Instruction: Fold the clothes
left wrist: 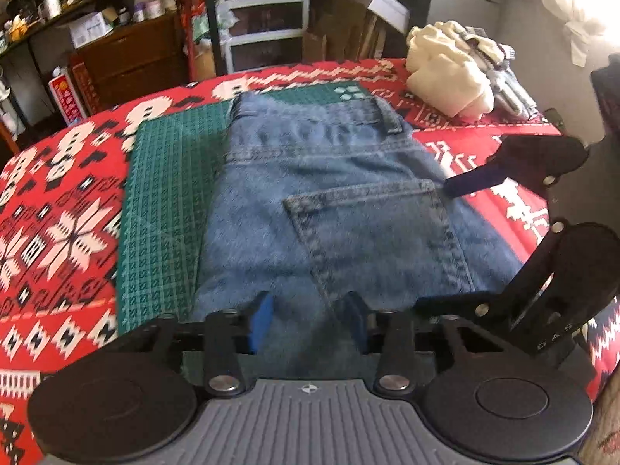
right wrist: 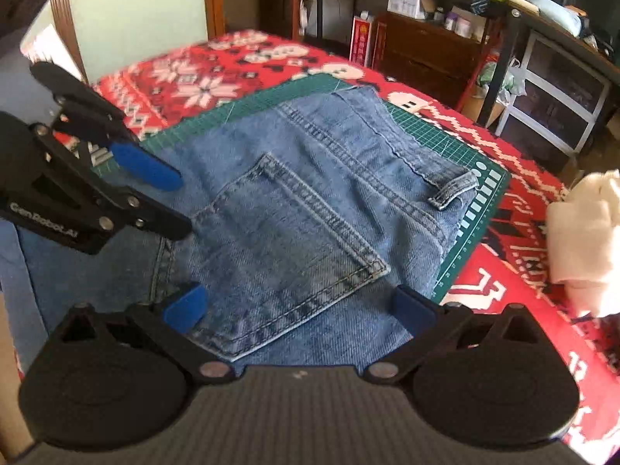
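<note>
Folded blue jeans (left wrist: 310, 178) lie back pocket up on a green cutting mat (left wrist: 162, 193), waistband at the far side. My left gripper (left wrist: 310, 321) hovers open over their near edge, with only denim showing between the blue pads. My right gripper (left wrist: 432, 246) comes in from the right, open wide at the pocket's side. In the right wrist view the jeans (right wrist: 310, 201) fill the middle. There my right gripper (right wrist: 298, 306) spans the pocket's lower corner, and the left gripper (right wrist: 180, 205) sits open at the left edge.
A red patterned blanket (left wrist: 58, 193) covers the surface under the mat. A pile of cream and striped garments (left wrist: 449, 69) sits at its far right corner, also seen as a cream garment (right wrist: 589, 232). Shelves, plastic drawers (left wrist: 263, 11) and a wooden cabinet stand beyond.
</note>
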Demonstrator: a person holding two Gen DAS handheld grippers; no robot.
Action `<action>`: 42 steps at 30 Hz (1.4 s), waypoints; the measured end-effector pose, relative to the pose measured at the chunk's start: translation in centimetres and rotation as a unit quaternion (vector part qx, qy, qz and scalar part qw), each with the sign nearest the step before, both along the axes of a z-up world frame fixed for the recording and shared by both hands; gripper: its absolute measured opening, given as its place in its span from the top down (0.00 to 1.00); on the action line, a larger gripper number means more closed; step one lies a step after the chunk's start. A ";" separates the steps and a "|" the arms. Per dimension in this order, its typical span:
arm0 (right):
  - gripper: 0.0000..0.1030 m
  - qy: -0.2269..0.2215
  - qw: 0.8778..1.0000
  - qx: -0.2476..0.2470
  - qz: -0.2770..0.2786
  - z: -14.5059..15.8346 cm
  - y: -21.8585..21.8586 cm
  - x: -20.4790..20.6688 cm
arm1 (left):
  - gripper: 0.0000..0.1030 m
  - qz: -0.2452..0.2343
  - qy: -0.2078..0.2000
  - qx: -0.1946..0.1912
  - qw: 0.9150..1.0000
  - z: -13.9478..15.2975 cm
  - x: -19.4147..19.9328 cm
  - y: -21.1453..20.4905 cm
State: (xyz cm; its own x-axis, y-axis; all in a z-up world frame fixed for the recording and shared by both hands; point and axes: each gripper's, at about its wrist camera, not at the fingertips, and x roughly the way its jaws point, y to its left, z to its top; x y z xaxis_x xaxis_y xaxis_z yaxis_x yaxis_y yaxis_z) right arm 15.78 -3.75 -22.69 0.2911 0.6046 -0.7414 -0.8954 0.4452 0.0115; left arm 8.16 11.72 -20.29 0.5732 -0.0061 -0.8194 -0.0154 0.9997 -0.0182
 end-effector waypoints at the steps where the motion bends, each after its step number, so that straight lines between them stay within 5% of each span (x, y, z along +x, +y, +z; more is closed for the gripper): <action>1: 0.00 -0.005 1.000 0.009 0.003 -0.2 -0.3 -0.1 | 0.68 -0.001 0.000 -0.004 1.000 -0.1 0.2 -0.1; 10: 0.00 -0.037 0.996 0.075 -0.014 -1.6 -1.8 -1.2 | 0.66 0.025 -0.010 0.001 1.000 -0.4 -0.3 -0.8; 22: 0.00 -0.036 0.996 0.077 -0.019 -1.6 -1.9 -1.4 | 0.85 0.038 -0.012 0.011 0.999 0.0 -0.8 -3.4; 42: 0.01 -0.036 0.996 0.077 -0.019 -1.4 -2.2 -1.4 | 0.85 0.072 0.014 0.019 0.997 -0.1 1.4 -3.3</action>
